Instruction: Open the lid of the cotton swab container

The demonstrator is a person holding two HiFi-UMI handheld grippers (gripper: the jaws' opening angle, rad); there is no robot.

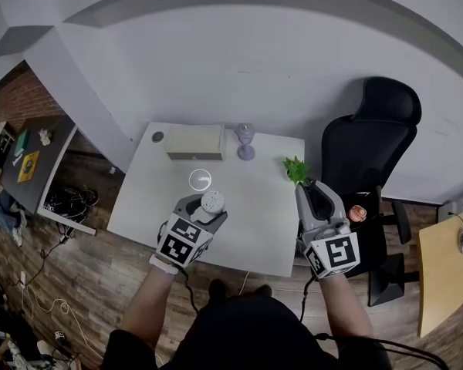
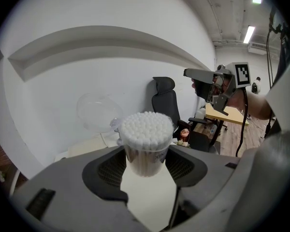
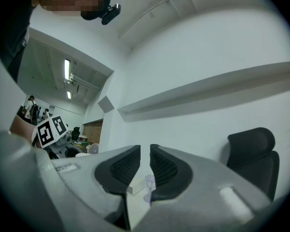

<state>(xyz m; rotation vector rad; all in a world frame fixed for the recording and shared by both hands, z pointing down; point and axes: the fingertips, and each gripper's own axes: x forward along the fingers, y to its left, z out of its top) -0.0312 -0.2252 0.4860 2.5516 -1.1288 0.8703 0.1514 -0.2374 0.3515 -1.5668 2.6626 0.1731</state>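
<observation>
While I watch the head view, my left gripper (image 1: 203,209) is clenched on the clear plastic cotton swab container (image 2: 146,139), one ridged pad pressing each side of its wall. The tub stands upright between the jaws, raised over the near part of the white rectangular table (image 1: 247,233). Its mouth is uncovered, and the packed white swab tips form a dome at the top.

The round transparent lid (image 1: 200,179) is off. It lies on the tabletop just past the container at 12 o'clock, apart from both tools.

My right gripper (image 3: 145,154) is released and empty. Its jaws are drawn close, with only a narrow slit between the pads and nothing in it. It hangs off the table's edge at 3 o'clock, well apart from the tub, pointing roughly level toward the white wall.

Along the table's far edge at 12 o'clock a cream rectangular box (image 1: 194,142) sits beyond the lid. A pale purple stemmed glass (image 1: 246,141) stands just beside the box, toward 1 o'clock. A small green leafy plant (image 1: 295,168) is at the table's edge at 2 o'clock, close to the right jaws. A black office chair (image 1: 374,141) stands past it off the table.
</observation>
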